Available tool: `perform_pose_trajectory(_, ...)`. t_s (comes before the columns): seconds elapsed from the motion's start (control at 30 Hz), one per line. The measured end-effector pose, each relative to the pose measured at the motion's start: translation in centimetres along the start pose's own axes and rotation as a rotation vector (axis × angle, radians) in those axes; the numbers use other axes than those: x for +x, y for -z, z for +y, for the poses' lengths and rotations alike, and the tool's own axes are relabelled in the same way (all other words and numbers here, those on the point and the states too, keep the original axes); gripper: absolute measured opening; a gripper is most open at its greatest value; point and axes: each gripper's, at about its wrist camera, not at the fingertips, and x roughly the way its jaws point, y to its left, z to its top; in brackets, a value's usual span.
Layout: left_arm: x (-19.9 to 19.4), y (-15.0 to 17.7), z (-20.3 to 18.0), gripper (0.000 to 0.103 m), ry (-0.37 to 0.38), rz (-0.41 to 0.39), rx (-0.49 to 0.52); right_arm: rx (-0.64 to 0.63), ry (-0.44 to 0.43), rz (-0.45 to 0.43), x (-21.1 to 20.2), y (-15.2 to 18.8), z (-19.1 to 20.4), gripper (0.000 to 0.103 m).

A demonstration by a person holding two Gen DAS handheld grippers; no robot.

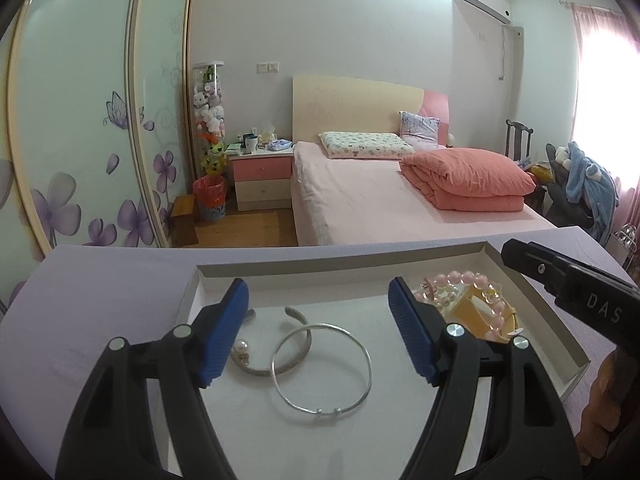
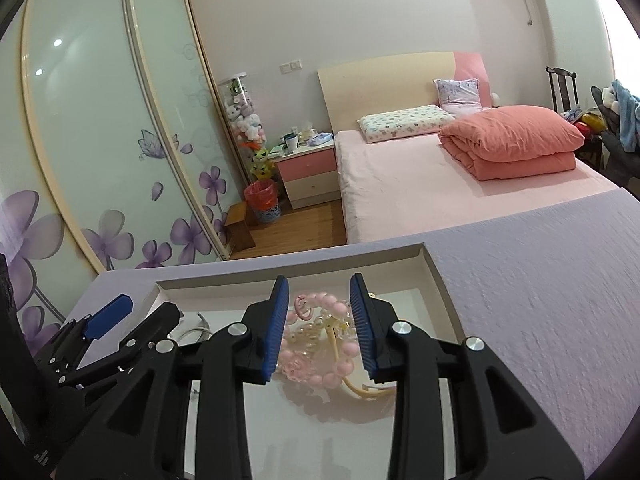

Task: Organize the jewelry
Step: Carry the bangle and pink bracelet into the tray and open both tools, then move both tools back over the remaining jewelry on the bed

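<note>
A shallow white tray [image 1: 556,320] lies on a lilac cloth. In it are a thin silver bangle [image 1: 366,380], a silver cuff [image 1: 296,314], a pearl earring [image 1: 242,346] and, at the right, a pink bead bracelet [image 1: 468,280] on a yellow hair clip [image 1: 476,306]. My left gripper [image 1: 318,332] is open above the silver bangles. My right gripper [image 2: 320,326] is open, its jaws on either side of the pink bead bracelet [image 2: 340,356], not closed on it. The yellow hair clip [image 2: 368,392] lies under the beads. The tray's rim [image 2: 436,280] shows there too.
The lilac cloth [image 2: 520,300] covers the surface around the tray. Behind it stand a pink bed [image 1: 380,200] with a folded quilt, a nightstand [image 1: 264,176], a red bin [image 1: 210,196] and floral wardrobe doors [image 1: 80,140]. The left gripper [image 2: 108,316] shows in the right view.
</note>
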Motion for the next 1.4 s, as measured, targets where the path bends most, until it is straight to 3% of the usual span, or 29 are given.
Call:
perform_pose_trajectory(0.5, -2.2, 0.3, 2.0, 0.071, -0.025, -0.006, -0.044, -0.03, -0.001, -0.005, -1.6, 0.6, 1.0, 0.033)
perform_pose_trajectory(0.7, -6.8, 2.1, 3.7, 0.075, -0.021, -0.025, -0.058, -0.081, -0.001, -0.005, -5.0, 2.5, 1.4, 0.039)
perform_pose_trajectory(1.07, -16.0, 8.2, 7.1, 0.079, -0.04, -0.025, -0.087, -0.121, -0.001, 0.031, -11.5, 7.5, 0.7, 0.04)
perform_pose_trajectory(1.4, -22.0, 11.9, 8.1, 0.085, -0.096, -0.053, -0.082, -0.145, 0.015, 0.053, -15.2, 10.8, 0.6, 0.057)
